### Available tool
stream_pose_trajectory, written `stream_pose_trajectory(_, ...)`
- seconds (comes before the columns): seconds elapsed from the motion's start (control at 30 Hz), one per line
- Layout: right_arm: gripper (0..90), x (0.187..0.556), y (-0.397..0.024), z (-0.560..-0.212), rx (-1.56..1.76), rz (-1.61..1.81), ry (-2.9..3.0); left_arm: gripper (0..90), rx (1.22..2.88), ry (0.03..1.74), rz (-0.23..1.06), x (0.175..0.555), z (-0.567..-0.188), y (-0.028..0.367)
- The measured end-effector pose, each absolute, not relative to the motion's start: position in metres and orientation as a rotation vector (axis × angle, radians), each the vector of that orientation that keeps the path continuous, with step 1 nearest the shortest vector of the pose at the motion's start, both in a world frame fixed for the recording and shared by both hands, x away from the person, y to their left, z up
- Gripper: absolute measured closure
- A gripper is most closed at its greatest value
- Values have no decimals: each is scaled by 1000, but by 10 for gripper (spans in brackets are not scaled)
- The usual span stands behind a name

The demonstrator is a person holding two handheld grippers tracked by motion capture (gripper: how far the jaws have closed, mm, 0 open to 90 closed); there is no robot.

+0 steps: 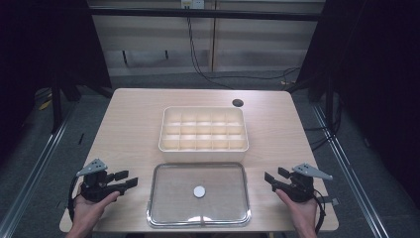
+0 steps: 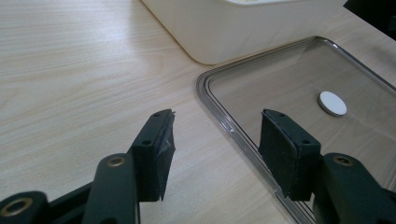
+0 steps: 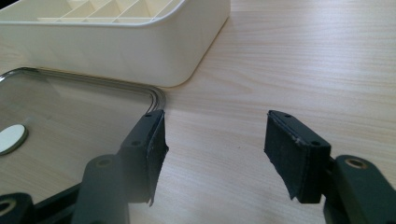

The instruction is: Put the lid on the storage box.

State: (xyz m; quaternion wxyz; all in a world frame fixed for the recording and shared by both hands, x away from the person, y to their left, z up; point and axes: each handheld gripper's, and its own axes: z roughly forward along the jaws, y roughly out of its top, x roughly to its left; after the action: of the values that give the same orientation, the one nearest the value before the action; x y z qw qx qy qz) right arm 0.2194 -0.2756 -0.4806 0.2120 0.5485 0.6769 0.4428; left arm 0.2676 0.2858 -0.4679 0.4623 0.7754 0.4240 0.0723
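Note:
A cream compartment box (image 1: 203,130) with several empty cells stands mid-table. In front of it lies a clear lid (image 1: 198,194) with a small white disc (image 1: 199,191) at its middle. My left gripper (image 1: 127,179) rests at the lid's left, held by a hand, jaws open and empty. My right gripper (image 1: 273,176) sits at the lid's right, open and empty too. The left gripper view shows its open jaws (image 2: 215,140) over the lid's rim (image 2: 219,112), the disc (image 2: 332,103) beyond, and the box wall (image 2: 243,28). In the right gripper view the gripper (image 3: 215,140) hovers over bare wood beside the lid's corner (image 3: 154,93) and the box (image 3: 116,42).
The wooden table (image 1: 129,124) has a dark round hole (image 1: 237,102) at the back right. Cables run across the floor behind the table. Dark curtains and metal rails flank both sides.

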Motion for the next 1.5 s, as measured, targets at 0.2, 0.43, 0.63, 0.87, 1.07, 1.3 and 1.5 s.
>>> stream_pose_trajectory(0.2, 402, 219, -272, -476, 1520, 1267, 1919, 570, 1905, 1062, 169, 267, -467, 286)
stream_pose_trajectory(0.43, 436, 213, -265, -470, 1536, 1231, 1952, 490, 1935, 1052, 130, 268, -467, 283)
stream_pose_trajectory(0.63, 408, 216, -255, -457, 1556, 1237, 2027, 473, 1940, 1049, 127, 267, -464, 281)
stream_pose_trajectory(0.87, 402, 226, -235, -455, 1477, 1272, 2138, 479, 1962, 1029, 145, 272, -461, 273)
stream_pose_trajectory(1.07, 457, 238, -229, -441, 1488, 1303, 2121, 448, 1974, 1013, 147, 276, -450, 262)
stream_pose_trajectory(1.3, 474, 251, -222, -435, 1499, 1275, 2148, 448, 2065, 982, 141, 285, -452, 243)
stream_pose_trajectory(1.5, 474, 257, -222, -451, 1525, 1280, 2156, 468, 2099, 1002, 115, 289, -469, 241)
